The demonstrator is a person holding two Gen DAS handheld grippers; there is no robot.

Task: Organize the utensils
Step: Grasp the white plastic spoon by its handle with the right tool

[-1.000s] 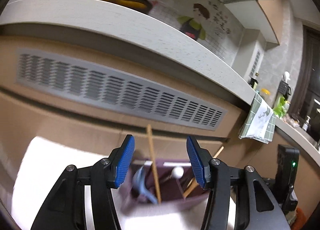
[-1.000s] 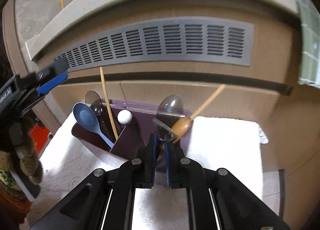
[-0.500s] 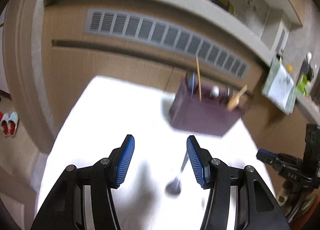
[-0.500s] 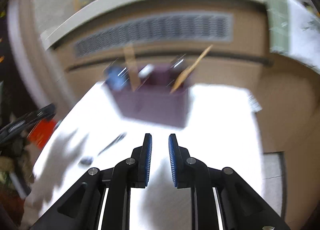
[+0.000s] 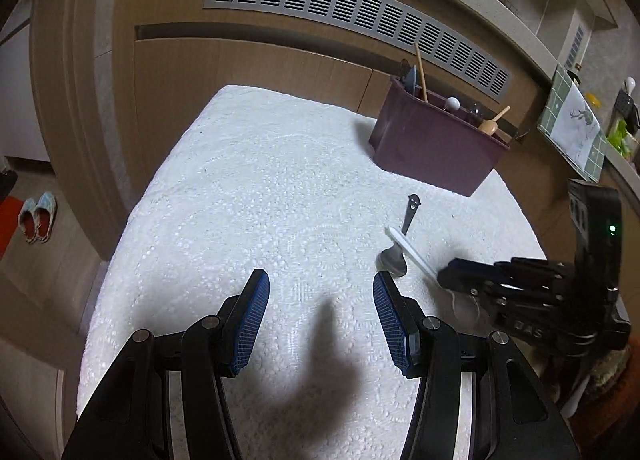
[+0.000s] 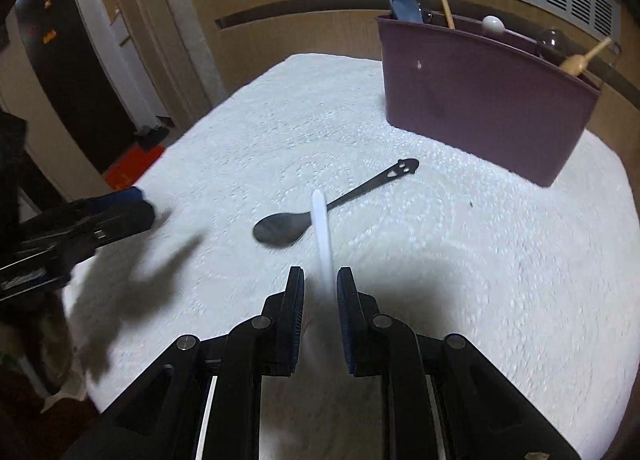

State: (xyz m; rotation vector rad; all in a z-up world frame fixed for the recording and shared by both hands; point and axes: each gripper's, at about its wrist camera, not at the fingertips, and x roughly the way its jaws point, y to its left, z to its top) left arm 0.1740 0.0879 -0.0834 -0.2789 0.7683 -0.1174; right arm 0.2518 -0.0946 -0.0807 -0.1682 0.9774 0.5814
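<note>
On the white textured cloth (image 5: pixel 248 195) lies a dark metal spoon with a smiley-face handle end (image 6: pixel 332 203), bowl toward the near side, in front of the maroon plastic utensil caddy (image 6: pixel 480 103) that stands at the far right with spoons and wooden sticks in it. A white plastic utensil handle (image 6: pixel 322 227) runs across the spoon's neck and back between the right gripper (image 6: pixel 320 288) pads, which stand slightly parted around it (contact unclear). The left gripper (image 5: pixel 320 300) hangs wide open over bare cloth.
</note>
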